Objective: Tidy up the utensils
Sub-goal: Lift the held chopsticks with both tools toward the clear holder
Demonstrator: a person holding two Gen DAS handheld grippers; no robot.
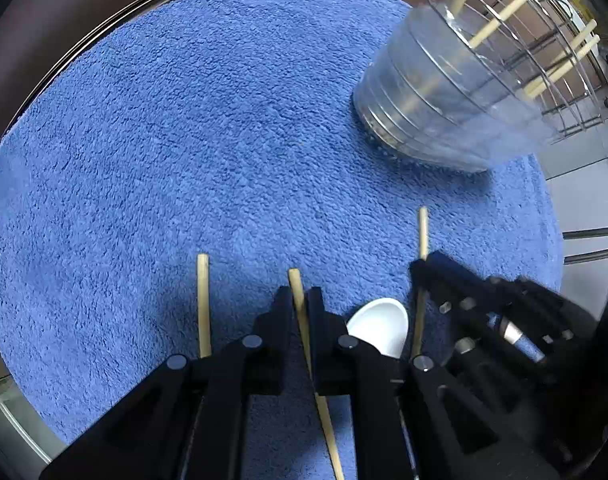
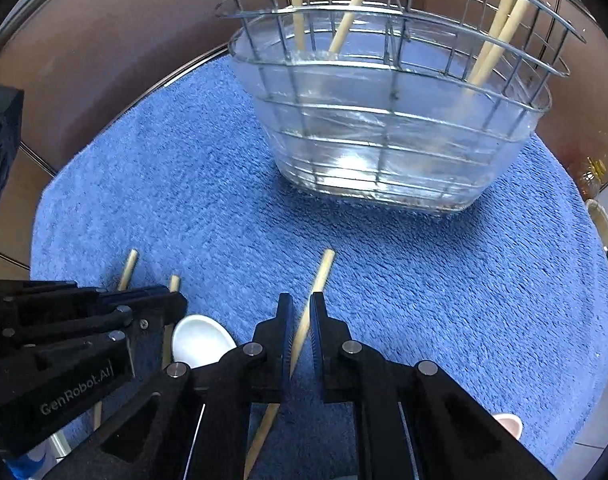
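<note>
Blue terry mat carries the work: the left gripper is clamped on a pale bamboo chopstick, the right gripper on another chopstick. The wire basket in its clear plastic tub stands ahead. Thin sticks may pivot and catch the rim.

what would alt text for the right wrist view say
The right gripper straddles a chopstick lying on a blue towel, jaws close on either side of it. Ahead stands a wire basket in a clear tub holding more chopsticks; at left, the left gripper sits over another chopstick, near a white spoon.
</note>
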